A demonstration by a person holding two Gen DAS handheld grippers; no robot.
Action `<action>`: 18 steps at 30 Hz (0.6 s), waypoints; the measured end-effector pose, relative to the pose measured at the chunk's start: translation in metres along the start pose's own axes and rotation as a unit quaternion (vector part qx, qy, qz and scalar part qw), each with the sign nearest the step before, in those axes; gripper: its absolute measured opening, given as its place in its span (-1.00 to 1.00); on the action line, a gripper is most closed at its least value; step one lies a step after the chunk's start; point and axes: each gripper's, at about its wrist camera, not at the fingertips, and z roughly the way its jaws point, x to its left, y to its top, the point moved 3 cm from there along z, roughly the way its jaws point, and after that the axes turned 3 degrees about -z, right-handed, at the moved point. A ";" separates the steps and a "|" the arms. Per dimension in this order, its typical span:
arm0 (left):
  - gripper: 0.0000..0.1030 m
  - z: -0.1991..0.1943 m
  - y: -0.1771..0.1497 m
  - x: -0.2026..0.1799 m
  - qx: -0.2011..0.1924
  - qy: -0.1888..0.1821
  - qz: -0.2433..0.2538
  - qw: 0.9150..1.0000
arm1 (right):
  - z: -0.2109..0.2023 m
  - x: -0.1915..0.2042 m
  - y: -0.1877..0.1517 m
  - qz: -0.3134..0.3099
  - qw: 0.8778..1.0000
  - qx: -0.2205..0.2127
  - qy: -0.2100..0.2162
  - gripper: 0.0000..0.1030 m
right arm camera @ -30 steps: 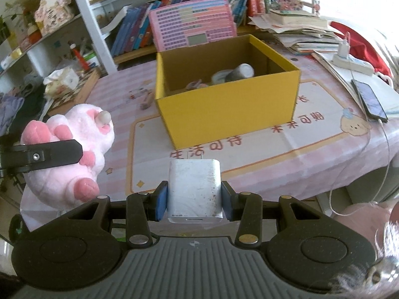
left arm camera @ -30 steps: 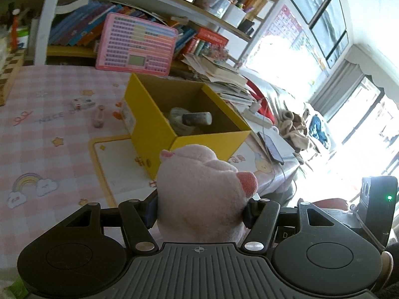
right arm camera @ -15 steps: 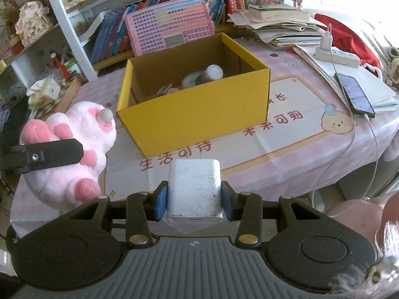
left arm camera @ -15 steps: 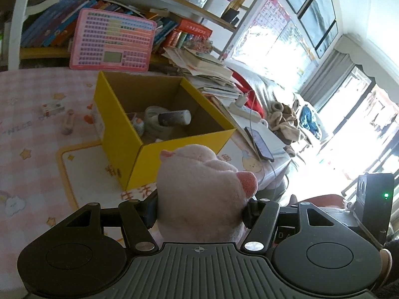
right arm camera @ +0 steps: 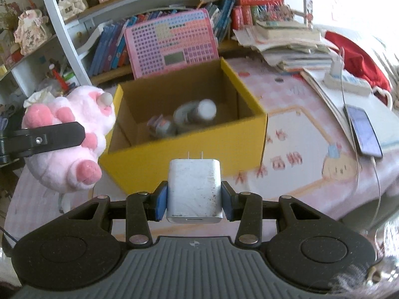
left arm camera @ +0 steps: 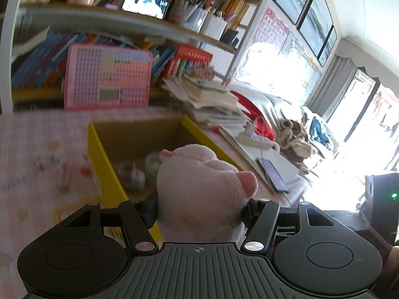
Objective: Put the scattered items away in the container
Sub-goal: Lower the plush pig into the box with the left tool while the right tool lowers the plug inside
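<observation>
My left gripper is shut on a pink plush pig and holds it just above the near left corner of the yellow cardboard box. In the right wrist view the pig hangs at the box's left edge. My right gripper is shut on a white plug charger, prongs forward, in front of the box's near wall. Inside the box lie a white bottle and a few small items.
A pink toy keyboard leans behind the box against bookshelves. A book stack, a power strip and a phone lie to the right. Small items lie left of the box on the pink tablecloth.
Both grippers have moved forward toward the box with their loads. The box looks nearer and larger in both views, and the pig now hangs over its near left corner.
</observation>
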 end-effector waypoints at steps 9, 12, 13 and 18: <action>0.20 0.050 0.026 -0.001 -0.006 0.064 0.040 0.997 | 0.031 -0.024 0.052 -0.027 0.999 -0.019 0.030 -0.21; 0.20 0.067 0.027 0.001 0.006 0.088 0.051 0.995 | 0.042 -0.029 0.067 -0.040 0.998 -0.023 0.042 -0.21; 0.20 0.073 0.026 0.002 0.011 0.097 0.056 0.994 | 0.045 -0.031 0.071 -0.044 0.998 -0.023 0.047 -0.21; 0.21 0.098 0.020 0.005 0.049 0.118 0.068 0.990 | 0.065 -0.036 0.087 -0.061 0.996 -0.018 0.066 -0.21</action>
